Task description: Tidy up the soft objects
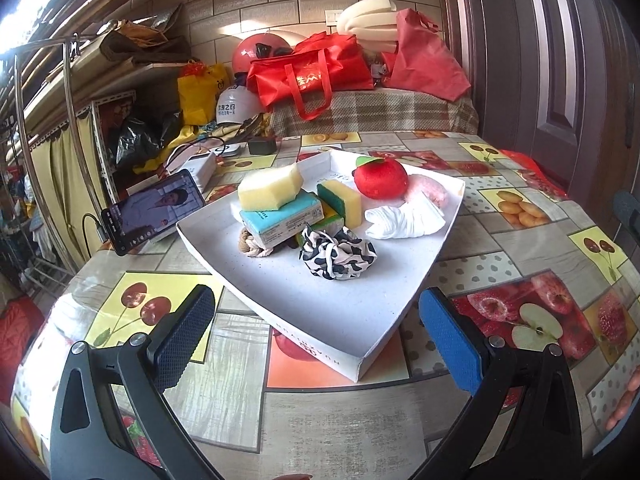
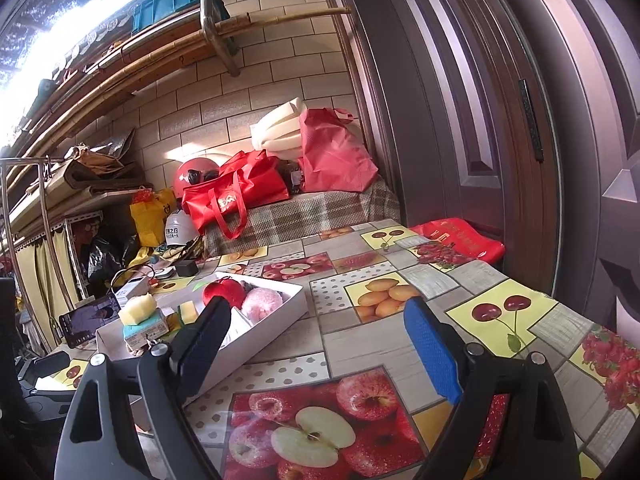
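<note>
A shallow white tray (image 1: 320, 312) lies on the table and holds soft things: a yellow sponge (image 1: 269, 186) on a teal tissue pack (image 1: 282, 216), a green-and-yellow sponge (image 1: 342, 200), a red plush apple (image 1: 382, 178), a pink puff (image 1: 430, 192), a white cloth (image 1: 404, 220) and a black-and-white scrunchie (image 1: 338, 254). My left gripper (image 1: 316, 340) hovers open just before the tray's near corner, nothing between its fingers. My right gripper (image 2: 316, 344) stands open over bare tablecloth, right of the tray (image 2: 280, 314); the apple (image 2: 224, 292) and puff (image 2: 262, 304) show past its left finger.
A phone (image 1: 154, 212) leans upright at the tray's left, beside a white charger box (image 1: 196, 168) with cables. Red bags (image 1: 312, 68) and helmets sit on a plaid-covered bench behind the table. A door (image 2: 520, 120) stands to the right. The fruit-print tablecloth (image 2: 380, 300) stretches right of the tray.
</note>
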`<state>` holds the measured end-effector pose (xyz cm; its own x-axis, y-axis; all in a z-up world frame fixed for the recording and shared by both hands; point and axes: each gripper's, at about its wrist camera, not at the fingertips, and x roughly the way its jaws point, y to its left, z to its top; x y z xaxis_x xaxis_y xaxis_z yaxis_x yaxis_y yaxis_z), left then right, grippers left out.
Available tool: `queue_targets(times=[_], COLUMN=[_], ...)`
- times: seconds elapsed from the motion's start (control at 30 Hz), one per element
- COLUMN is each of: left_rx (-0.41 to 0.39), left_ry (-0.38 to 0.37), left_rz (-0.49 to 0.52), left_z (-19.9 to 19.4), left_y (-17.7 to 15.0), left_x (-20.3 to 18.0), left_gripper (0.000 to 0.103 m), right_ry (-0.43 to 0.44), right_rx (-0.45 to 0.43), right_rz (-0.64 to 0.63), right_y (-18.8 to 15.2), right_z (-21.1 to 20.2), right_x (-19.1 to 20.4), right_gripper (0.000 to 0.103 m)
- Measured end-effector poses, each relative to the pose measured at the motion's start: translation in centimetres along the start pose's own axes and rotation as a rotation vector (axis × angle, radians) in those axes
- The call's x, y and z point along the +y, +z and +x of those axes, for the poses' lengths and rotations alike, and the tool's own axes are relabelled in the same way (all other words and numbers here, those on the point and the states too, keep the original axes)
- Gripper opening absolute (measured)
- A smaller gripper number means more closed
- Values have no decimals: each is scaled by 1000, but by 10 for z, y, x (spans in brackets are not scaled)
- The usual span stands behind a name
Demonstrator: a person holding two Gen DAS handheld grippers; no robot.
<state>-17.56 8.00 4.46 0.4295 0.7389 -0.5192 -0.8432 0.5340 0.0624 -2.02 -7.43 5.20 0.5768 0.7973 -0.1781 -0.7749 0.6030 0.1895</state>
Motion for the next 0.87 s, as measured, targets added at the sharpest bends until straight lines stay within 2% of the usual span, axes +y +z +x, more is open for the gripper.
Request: queue_targets(times=[0.2, 0.43, 0.87], left_rx=[-17, 27, 33], left_ry=[87, 2, -11], left_rz=[50, 34, 11], left_z=[-6, -6, -5], left_y=[5, 4, 6], left_x=[-3, -3, 2], left_gripper=[103, 103, 103], right_ry=[12, 8, 7], right_rx=[3, -10, -18], right_rz=[47, 30, 12], right_y=[0, 1, 1], right_z=[-1, -3, -5], right_x=[-10, -7, -3], right_gripper=[89, 89, 89])
